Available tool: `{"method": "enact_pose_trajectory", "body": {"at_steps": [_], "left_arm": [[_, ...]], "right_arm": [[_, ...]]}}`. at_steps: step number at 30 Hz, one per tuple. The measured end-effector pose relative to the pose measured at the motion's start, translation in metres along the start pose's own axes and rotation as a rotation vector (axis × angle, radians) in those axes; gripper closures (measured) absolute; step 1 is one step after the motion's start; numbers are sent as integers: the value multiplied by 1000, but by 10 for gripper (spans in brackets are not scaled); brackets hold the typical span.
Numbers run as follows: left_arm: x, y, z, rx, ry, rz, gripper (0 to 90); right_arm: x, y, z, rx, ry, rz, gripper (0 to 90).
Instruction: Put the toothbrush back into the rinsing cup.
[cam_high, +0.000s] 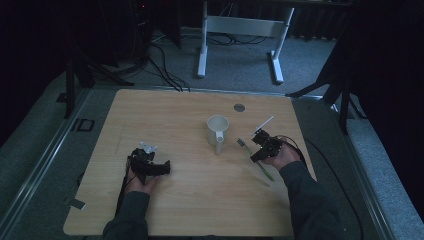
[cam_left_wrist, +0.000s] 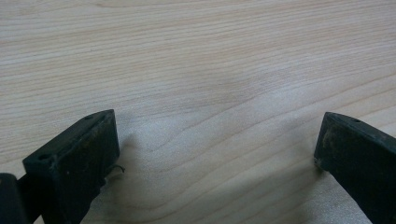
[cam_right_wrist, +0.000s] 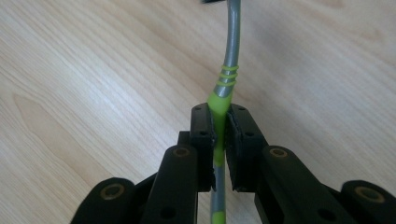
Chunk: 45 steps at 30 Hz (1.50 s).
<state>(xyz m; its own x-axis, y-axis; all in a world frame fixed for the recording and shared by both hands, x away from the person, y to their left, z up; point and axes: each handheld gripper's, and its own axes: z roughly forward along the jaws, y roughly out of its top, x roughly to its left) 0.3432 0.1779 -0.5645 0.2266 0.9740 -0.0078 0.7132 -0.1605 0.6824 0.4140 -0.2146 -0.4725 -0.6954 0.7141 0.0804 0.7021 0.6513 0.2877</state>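
Right gripper (cam_right_wrist: 219, 126) clamped on a green-and-grey plastic toothbrush (cam_right_wrist: 227, 74), jaws pinching its handle; in the high view the toothbrush (cam_high: 255, 157) sits right of centre, just right of the white plastic handled cup (cam_high: 217, 129). Left gripper (cam_left_wrist: 217, 144), jaws wide apart and empty, rests lower left on the light wooden table (cam_high: 190, 200).

Both forearms in dark grey long sleeves (cam_high: 131, 215); each hand carries a black gripper, left gripper (cam_high: 150, 165) and right gripper (cam_high: 264, 145), with blocky matte jaws, round screw holes, trailing black cable.
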Motion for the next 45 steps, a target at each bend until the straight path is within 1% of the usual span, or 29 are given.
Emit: {"method": "enact_pose_trajectory", "body": {"at_steps": [4, 9, 15, 18, 23, 28, 31, 34, 35, 36, 45], "left_arm": [[0, 0, 0, 0, 0, -1, 1], [0, 0, 0, -1, 0, -1, 1], [0, 0, 0, -1, 0, -1, 1], [0, 0, 0, -1, 0, -1, 1], [0, 0, 0, -1, 0, -1, 1], [0, 0, 0, -3, 0, -3, 1], [0, 0, 0, -1, 0, -1, 1], [0, 0, 0, -1, 0, -2, 1], [0, 0, 0, -1, 0, -2, 1], [0, 0, 0, -1, 0, -2, 1], [0, 0, 0, -1, 0, 0, 1]], "right_arm": [[-2, -2, -7, -56, 11, 18, 818], [-5, -7, -14, -109, 23, 37, 818], [-8, -9, -19, -146, 50, 45, 818], [-8, -9, -22, -172, 64, 49, 818], [-7, -8, -26, -220, 67, 51, 818], [-7, -7, -31, -280, 67, 51, 818], [-7, -7, -34, -312, 62, 51, 818], [-6, -6, -37, -346, 60, 60, 818], [-6, -6, -37, -346, 60, 60, 818], [-5, -4, -39, -372, 67, 62, 818], [0, 4, -45, -423, 63, 49, 818]]}}
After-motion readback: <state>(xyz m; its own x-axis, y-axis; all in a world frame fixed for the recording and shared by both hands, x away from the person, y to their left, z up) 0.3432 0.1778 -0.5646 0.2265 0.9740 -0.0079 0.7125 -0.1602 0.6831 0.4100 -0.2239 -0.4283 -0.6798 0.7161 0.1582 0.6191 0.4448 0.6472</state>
